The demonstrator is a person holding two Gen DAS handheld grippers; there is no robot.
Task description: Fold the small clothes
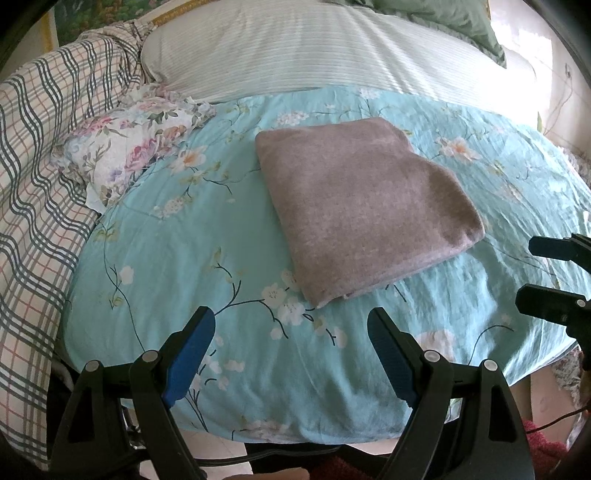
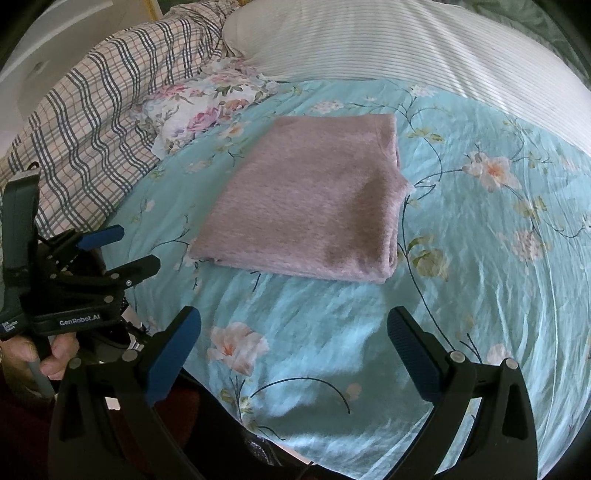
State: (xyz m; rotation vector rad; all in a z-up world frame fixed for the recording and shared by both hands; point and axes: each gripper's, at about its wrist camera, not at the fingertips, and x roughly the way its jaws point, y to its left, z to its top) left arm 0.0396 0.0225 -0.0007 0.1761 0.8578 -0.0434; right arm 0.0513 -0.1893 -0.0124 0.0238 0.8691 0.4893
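Plainly, both tools are released: the left tool (image 1: pixel 291 354) spreads its blue-padded fingers wide with nothing between them, low over the near edge of the bed, and the right tool (image 2: pixel 293 354) stands spread and empty the same way. Beyond them, apart from either tool, the mauve knitted garment (image 1: pixel 364 206) lies folded into a thick flat packet in the middle of the turquoise floral bedsheet (image 1: pixel 184 258), its layered edges facing the tools.

Judging from this, the fold looks finished or nearly so, and the danger lies in any further handling. A pad pinching only the top layer would peel the packet open; a tool dragging across the loose sheet could rumple the sheet and skew the stack with it. The garment looks soft and thick, so its doubled edges may spring apart if pressed unevenly.

Only the right wrist view shows the person's hand (image 2: pixel 55 354) gripping the left tool's handle at the left side, and the garment's stepped right edge head-on. Only the left wrist view shows the green pillow (image 1: pixel 443 22) at the bed's far end, and the right tool's black fingers entering from the right.
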